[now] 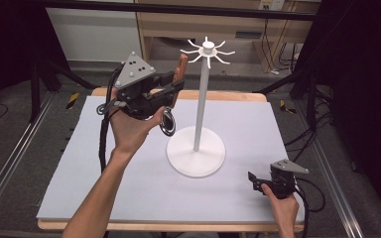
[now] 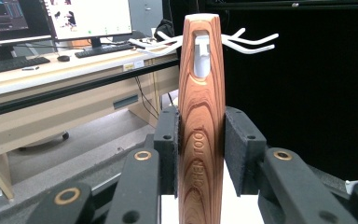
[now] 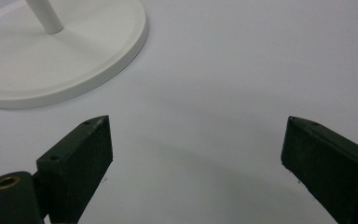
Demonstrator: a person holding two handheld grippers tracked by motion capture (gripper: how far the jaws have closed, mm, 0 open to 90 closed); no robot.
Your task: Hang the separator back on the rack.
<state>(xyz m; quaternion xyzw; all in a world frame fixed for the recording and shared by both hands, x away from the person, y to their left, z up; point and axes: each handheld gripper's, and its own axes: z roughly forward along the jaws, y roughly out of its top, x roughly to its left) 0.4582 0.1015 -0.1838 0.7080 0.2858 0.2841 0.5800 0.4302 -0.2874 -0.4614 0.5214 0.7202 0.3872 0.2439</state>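
Two tools in play: my left tool (image 1: 171, 88) is raised beside the white hook stand (image 1: 197, 148); my right tool (image 1: 256, 181) rests low at the near right of the surface (image 1: 129, 198).
Left tool state: clenched on a wooden-handled kitchen tool (image 2: 201, 121), handle upright between the pads, hanging slot at the top; its metal end (image 1: 168, 122) dangles below my hand.
Right tool state: released, jaws wide apart over bare surface, stand base (image 3: 65, 60) near.
Item position: handle top sits near the stand's radial hooks (image 1: 208, 50), just left of the pole, not yet on one.
Risk 1: I judge the slot narrow; a small misalignment would knock a hook instead of threading it.
Risk 2: a sideways push high on the pole could tip the stand, since nothing braces the base.
Risk 3: smooth tapered wood may slip down through the pads if my grip eases early.
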